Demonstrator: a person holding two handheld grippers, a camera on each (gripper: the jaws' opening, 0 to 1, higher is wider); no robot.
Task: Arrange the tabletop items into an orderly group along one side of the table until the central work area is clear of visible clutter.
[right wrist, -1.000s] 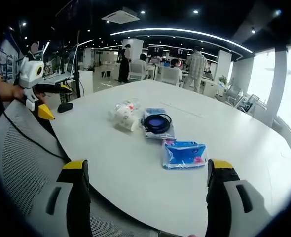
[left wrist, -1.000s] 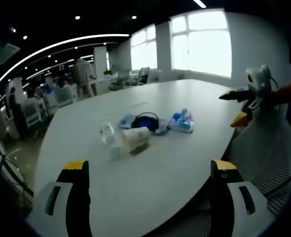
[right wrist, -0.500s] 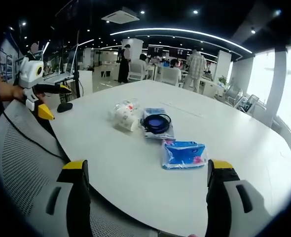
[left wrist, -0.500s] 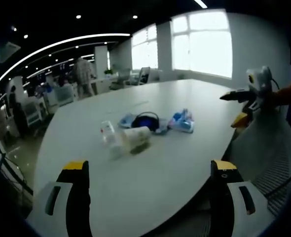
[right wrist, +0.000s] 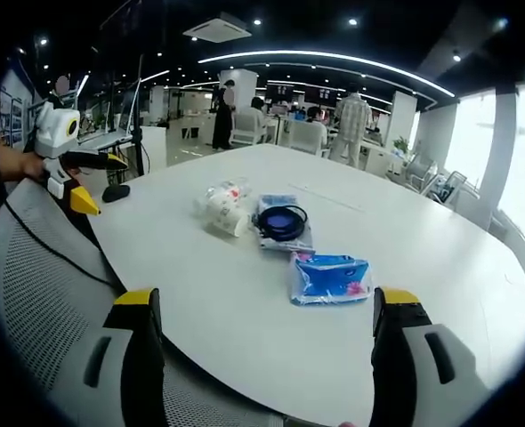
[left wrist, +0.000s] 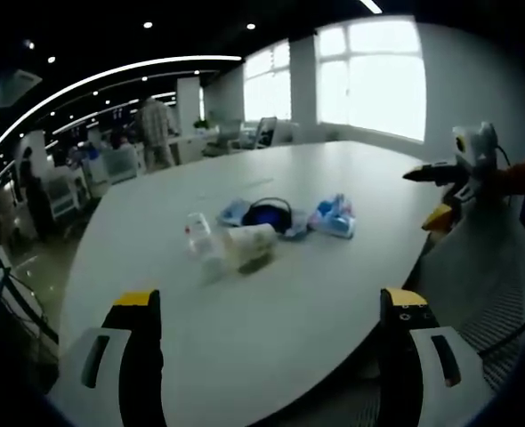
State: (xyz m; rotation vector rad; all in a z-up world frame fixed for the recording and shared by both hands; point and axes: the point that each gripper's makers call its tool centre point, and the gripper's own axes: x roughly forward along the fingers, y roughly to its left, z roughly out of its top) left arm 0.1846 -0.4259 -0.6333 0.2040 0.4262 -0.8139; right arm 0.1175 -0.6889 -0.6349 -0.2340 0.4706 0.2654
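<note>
- Nothing on the table has been touched since 1 second ago; the left gripper view has only shifted slightly, so its camera moved a little, and the right gripper view is nearly unchanged.
- Both tools remain off the near edge of the white table [right wrist: 423, 231], above a mesh chair back [right wrist: 40, 285].
- Left gripper [left wrist: 267, 356]: its 2 yellow-tipped jaws stand wide apart with nothing between them. It also shows at the left of the right gripper view [right wrist: 83, 182], where its jaws look much closer together because they are seen from the side.
- Right gripper [right wrist: 267, 356]: jaws likewise wide and empty.
- Task items sit in a loose cluster mid-table. Taking the coiled blue cable [right wrist: 283, 221] on its pouch as landmark: the paper cup [right wrist: 227, 216], lying on its side, and the small clear bottle [right wrist: 220, 193] lie just beside it, towards the left gripper; the blue tissue pack [right wrist: 330, 277] lies near it, towards the right gripper and the near edge.
- A dark computer mouse [right wrist: 116, 192] sits well apart from the cable, by the table's edge next to the left gripper.
- My reading: tidying has not yet begun; the centre is still cluttered, and the next step is a reach toward the cluster.
</note>
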